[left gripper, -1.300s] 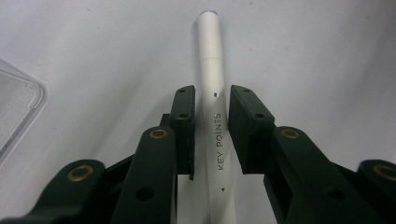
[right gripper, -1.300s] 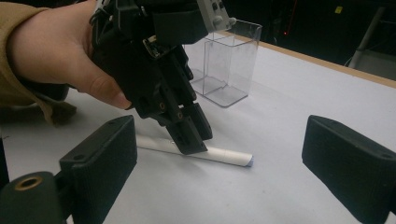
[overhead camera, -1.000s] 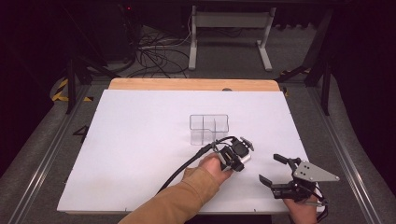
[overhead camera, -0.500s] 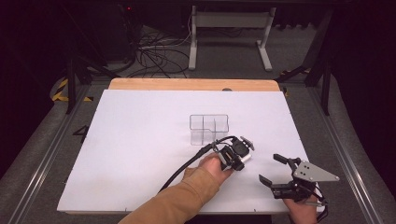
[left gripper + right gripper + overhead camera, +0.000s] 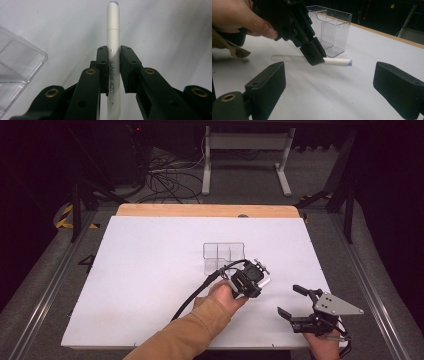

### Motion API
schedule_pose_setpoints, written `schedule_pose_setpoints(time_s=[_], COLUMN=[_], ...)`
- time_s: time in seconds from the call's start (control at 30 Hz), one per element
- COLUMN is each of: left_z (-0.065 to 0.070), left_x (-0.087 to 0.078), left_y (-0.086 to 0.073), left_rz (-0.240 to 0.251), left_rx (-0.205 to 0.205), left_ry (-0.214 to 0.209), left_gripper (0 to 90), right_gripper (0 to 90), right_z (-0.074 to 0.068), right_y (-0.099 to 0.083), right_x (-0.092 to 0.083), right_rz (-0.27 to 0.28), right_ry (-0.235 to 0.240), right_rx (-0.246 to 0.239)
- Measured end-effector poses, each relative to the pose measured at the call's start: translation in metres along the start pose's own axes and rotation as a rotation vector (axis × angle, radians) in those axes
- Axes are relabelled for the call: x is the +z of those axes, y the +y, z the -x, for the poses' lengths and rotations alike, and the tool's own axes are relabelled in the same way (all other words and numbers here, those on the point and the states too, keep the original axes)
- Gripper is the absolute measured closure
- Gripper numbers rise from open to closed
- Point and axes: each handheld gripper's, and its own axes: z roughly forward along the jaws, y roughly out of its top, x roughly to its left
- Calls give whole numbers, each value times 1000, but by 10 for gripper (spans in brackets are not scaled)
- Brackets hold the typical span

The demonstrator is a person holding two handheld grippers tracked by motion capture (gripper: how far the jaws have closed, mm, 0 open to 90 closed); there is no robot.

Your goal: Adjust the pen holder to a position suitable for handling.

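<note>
White pen [image 5: 113,45] clamped in left tongs [image 5: 113,53]

matt white plastic pen [image 5: 113,50], glossy clear plastic holder [image 5: 332,27], matt white table [image 5: 150,270].

The left tongs [image 5: 114,72] clamp a white pen [image 5: 113,37] printed "KEY POINTS". A clear plastic organiser [image 5: 17,67] sits at left on the white tabletop [image 5: 170,30].

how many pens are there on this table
1: a white pen, clamped between the jaws of the left gripper, lying level just above the table beside the clear organizer.
</note>
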Motion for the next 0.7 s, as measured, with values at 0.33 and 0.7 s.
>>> schedule_pose_setpoints(time_s=[0.33,0.7], left_z=[-1,-4], left_x=[-25,-40], left_y=[-2,-4], left_rz=[105,190], left_rx=[19,12], left_ry=[3,-15], left_gripper=[786,786], right_gripper=[113,114], right_z=[0,0], right_y=[0,0], right_x=[0,1], right_rz=[0,0], right_ry=[-1,0], right_rx=[-6,2])
